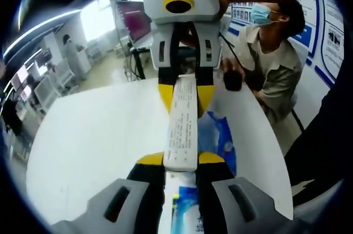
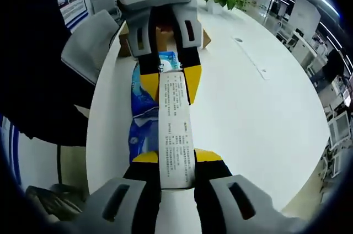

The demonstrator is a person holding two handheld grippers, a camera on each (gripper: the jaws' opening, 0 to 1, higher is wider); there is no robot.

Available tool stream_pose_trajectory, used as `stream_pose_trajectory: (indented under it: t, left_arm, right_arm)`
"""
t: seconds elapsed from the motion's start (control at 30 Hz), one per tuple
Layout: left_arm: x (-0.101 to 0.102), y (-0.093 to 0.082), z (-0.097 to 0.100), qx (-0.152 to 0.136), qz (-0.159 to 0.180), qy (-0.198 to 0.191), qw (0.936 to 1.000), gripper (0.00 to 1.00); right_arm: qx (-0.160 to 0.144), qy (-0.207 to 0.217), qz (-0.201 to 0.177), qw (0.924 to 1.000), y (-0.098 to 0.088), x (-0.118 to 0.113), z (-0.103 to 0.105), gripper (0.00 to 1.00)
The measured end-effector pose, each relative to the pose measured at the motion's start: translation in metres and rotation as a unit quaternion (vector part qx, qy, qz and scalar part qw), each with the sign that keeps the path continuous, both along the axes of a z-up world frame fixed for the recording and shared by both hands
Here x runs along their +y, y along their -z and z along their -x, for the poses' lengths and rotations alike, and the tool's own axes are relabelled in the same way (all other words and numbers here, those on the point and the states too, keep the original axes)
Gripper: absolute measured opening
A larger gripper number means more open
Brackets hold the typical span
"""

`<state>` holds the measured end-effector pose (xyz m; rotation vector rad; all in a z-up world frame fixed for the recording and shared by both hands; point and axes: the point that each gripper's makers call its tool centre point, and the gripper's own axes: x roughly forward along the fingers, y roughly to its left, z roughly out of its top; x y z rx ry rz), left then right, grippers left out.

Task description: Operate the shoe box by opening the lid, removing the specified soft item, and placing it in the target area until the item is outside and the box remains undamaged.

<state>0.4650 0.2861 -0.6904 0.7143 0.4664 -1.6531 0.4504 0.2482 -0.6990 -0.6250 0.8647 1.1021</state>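
Left hand-held gripper [image 1: 181, 163], bottom centre of left gripper view, clamps near end of long white pack [image 1: 182, 125]; right hand-held gripper [image 1: 182, 94] grips far end, upper centre. Blue wrapper [image 1: 223, 137] beneath, over white worktop [image 1: 99, 145]. Masked person [image 1: 273, 60] upper right.

Right gripper view: right hand-held gripper [image 2: 176, 159] bottom centre, left hand-held gripper [image 2: 170, 82] above, both clamping pack [image 2: 175, 129]. Box [image 2: 165, 38] behind, top centre.

Grey grippers [image 1: 181, 168], black yellow-tipped fingers [image 2: 145, 158]
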Motion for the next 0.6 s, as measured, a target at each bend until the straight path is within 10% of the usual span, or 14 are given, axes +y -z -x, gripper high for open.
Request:
stream_pose_trajectory:
  t: [0.6]
  left_arm:
    - [-0.007, 0.012, -0.025, 0.0, -0.001, -0.014, 0.9999, 0.18]
  right_arm:
    - [-0.001, -0.006, 0.002, 1.0, 0.011, -0.008, -0.025, 0.19]
